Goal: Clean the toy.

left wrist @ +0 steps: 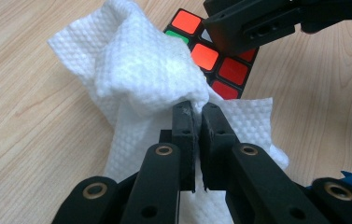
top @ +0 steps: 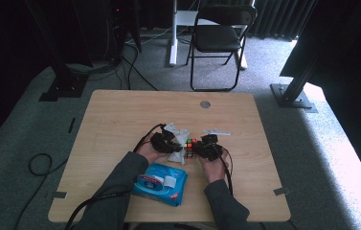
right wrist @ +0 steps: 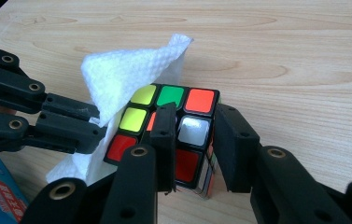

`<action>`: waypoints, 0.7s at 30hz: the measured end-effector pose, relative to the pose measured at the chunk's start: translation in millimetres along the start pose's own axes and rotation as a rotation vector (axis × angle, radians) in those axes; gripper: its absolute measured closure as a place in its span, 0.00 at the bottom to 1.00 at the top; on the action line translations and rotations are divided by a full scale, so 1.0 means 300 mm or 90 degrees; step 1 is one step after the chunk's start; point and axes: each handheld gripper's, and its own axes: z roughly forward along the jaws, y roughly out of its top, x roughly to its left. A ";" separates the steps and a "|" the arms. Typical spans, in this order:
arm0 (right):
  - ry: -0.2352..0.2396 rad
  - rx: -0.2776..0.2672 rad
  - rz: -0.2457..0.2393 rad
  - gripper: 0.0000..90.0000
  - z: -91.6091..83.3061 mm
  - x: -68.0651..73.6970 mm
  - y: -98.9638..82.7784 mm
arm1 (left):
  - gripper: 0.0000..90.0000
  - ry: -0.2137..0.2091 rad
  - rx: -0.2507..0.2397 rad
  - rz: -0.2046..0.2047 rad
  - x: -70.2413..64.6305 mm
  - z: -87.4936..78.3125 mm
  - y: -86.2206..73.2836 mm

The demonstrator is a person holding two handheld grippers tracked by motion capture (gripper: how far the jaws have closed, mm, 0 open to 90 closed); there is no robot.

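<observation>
Pinching the white wipe in my shut left claw, cube clamped in my right claw just beyond; hard rubbing could twist it loose onto the bench.

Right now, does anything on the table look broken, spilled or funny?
Nothing is broken or spilled. The puzzle cube is scrambled, its colours mixed. The left gripper pinches a crumpled white wipe against it, while the right gripper clamps the cube. A small white piece lies loose beyond them.
</observation>
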 end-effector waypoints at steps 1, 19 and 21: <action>0.000 0.000 0.000 0.78 0.000 0.000 0.000 | 0.95 0.000 0.000 0.001 0.000 0.000 0.000; -0.002 0.000 0.006 0.78 0.001 0.000 0.002 | 0.96 0.068 0.142 0.070 -0.030 0.092 0.024; -0.002 0.001 0.007 0.78 0.001 0.000 0.002 | 0.96 0.070 0.155 0.078 -0.030 0.100 0.026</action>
